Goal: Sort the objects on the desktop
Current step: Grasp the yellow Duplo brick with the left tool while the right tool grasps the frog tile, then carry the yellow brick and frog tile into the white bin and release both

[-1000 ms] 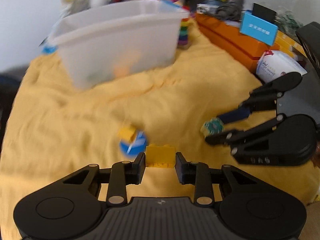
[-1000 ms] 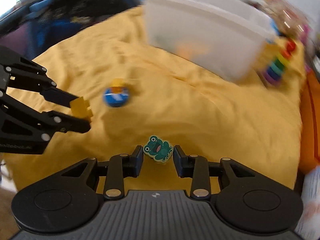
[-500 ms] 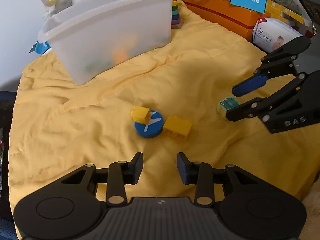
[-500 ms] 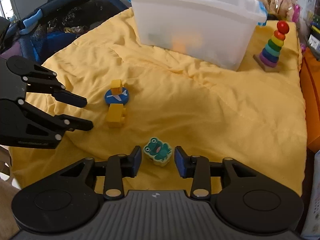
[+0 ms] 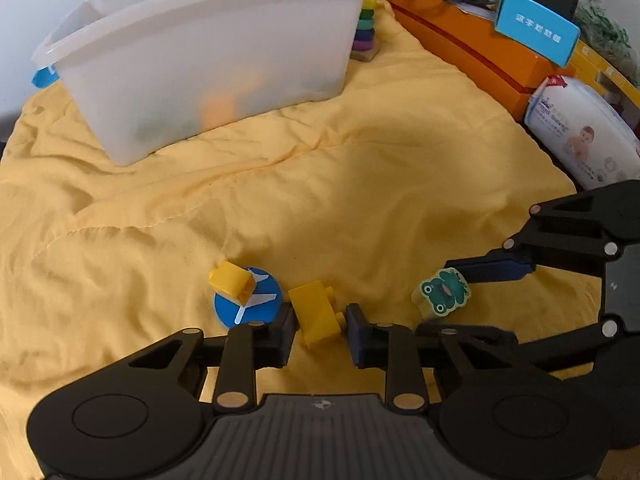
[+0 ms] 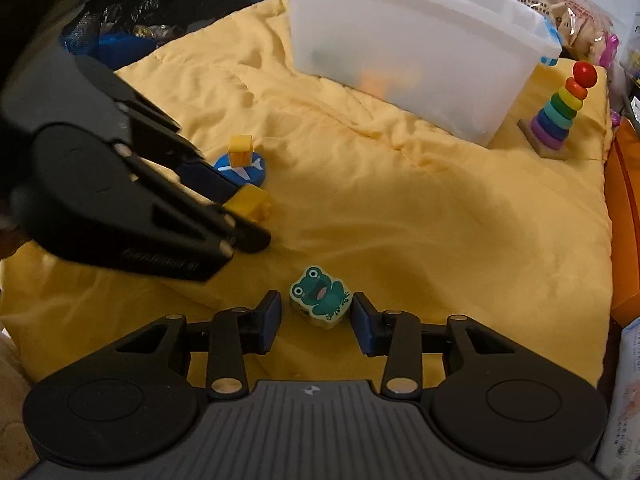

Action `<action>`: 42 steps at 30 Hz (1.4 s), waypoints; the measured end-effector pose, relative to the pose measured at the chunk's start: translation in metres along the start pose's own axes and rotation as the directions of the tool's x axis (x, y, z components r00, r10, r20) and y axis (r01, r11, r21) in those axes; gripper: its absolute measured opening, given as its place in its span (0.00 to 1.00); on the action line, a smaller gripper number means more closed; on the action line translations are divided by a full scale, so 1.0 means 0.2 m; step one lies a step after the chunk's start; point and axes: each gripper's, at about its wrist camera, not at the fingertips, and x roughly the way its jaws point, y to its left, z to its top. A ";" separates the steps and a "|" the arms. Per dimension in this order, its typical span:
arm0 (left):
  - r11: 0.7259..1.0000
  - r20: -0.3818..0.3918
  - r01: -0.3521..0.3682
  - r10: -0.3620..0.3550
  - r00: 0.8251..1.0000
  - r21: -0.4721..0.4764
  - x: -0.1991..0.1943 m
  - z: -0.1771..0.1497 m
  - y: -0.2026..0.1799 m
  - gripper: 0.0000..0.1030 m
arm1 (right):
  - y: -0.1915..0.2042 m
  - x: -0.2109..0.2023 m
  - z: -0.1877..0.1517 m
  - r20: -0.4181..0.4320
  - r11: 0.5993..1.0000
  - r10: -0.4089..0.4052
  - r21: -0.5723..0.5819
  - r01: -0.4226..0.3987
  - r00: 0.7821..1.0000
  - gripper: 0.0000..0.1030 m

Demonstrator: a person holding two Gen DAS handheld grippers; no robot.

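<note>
So far: sorting looks partly done, judging by the blurred orange and greenish shapes showing through the wall of the translucent bin [image 5: 208, 60]; four small pieces still lie on the yellow cloth [image 5: 360, 184].
Left gripper [image 5: 319, 330]: jaws closing around the yellow building brick [image 5: 316, 312]; one pad is at the brick's side and a small gap shows at the other, so it is not yet clenched on it.
Right gripper [image 6: 316, 318]: jaws closing with the green frog block [image 6: 320, 298] between them; gaps show on both sides, so nothing is grasped yet.
Where the pieces lie: the brick and the frog block sit on the cloth near the front, well apart from the bin at the back.
Left to do: lift the brick and the frog block, then the yellow cube [image 5: 232, 288] and the blue disc [image 5: 248, 304] it rests on; all likely go to the bin.
Count, loose on cloth: one brick, one frog block, one cube, one disc.
Count, bins: one.
Count, grippers: two.
Bystander: one rainbow ring stacker [image 6: 558, 120] beside the bin; whether it is to be sorted, I cannot tell.
</note>
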 end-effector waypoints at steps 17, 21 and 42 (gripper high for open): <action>0.995 0.328 -0.095 0.088 0.940 0.006 -0.59 0.53 0.20 0.29 | -0.30 -0.32 0.49 0.274 0.993 -0.091 0.102 0.065 0.957 0.35; 0.987 0.397 -0.162 0.154 0.905 -0.013 -0.63 0.74 0.27 0.29 | -0.38 -0.39 0.72 0.370 0.987 -0.143 0.118 0.106 0.918 0.35; 0.974 0.352 -0.187 0.220 0.910 -0.125 -0.44 0.75 0.45 0.51 | -0.50 -0.16 0.89 0.349 0.968 -0.179 0.231 0.101 0.920 0.44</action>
